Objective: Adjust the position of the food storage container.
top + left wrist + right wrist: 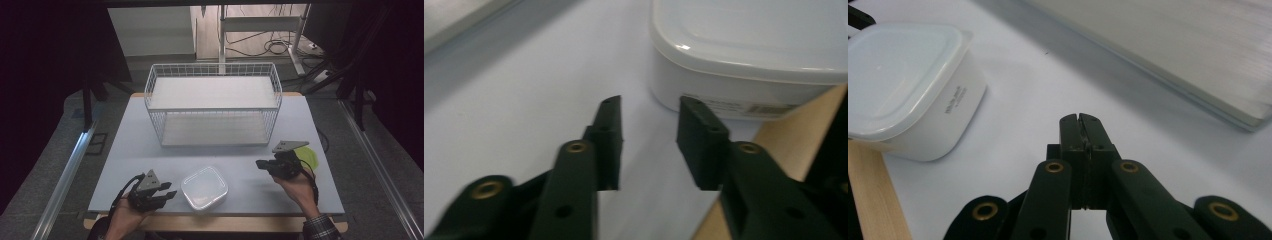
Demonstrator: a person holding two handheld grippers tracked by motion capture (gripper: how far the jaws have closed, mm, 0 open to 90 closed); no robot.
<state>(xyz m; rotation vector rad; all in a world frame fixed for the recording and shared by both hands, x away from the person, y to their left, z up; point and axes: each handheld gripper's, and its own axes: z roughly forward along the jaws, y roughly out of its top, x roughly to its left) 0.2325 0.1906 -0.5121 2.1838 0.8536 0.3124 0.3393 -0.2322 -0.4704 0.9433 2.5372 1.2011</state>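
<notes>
Lidded plastic container (204,188) untouched on worktop (125,150), nothing moved yet. Left tongs (167,192) just beside it, released, empty; right tongs (261,164) clenched, empty.

this looks like a lab or test room: a pale grey tabletop on a wooden board (320,165) stands between dark black curtains (45,75), with aluminium rails (65,175) along the grey carpet floor, loose black cables (272,46) and a white metal stand frame (260,22) behind.
</notes>
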